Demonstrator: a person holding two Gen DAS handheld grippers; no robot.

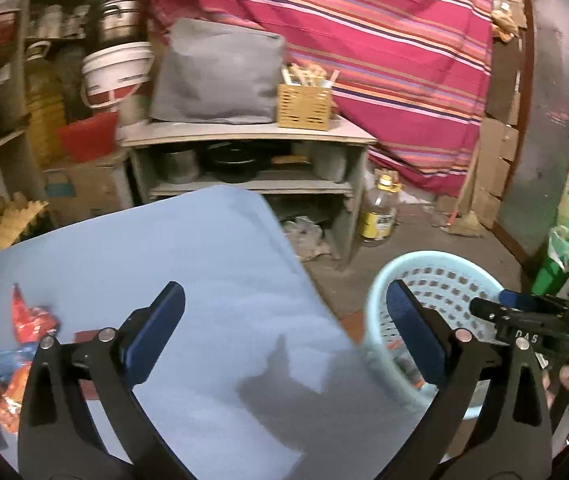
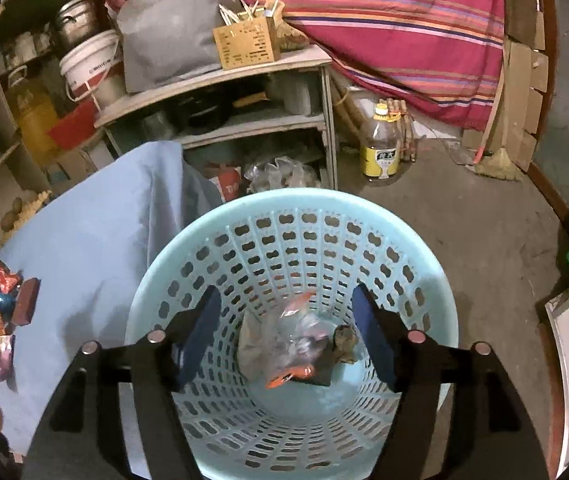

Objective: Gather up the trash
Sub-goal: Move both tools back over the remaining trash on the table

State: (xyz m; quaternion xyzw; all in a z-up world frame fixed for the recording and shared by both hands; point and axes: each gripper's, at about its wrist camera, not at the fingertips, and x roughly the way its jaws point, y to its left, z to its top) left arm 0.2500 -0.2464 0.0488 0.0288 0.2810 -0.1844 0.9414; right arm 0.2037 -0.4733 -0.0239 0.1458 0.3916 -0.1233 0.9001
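Hovering over the basket (image 2: 436, 304), the right gripper (image 2: 286, 340) stands open and empty, with wrappers (image 2: 292, 344) already lying at the basket's bottom. Beside the basket, the left gripper (image 1: 284, 336) gapes wide and empty above the blue cloth (image 1: 164, 264); it should swing away from the basket to the remaining wrappers (image 1: 24, 344) at the cloth's far side and pinch one squarely.

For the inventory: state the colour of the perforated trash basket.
The basket is light blue, clearest in the right wrist view.

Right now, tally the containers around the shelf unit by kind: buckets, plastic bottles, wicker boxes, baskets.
White bucket: 1
Plastic bottles: 2, clear with yellow label on the floor, amber jug on the left shelf
Wicker box: 1
Light blue basket: 1
Total: 5
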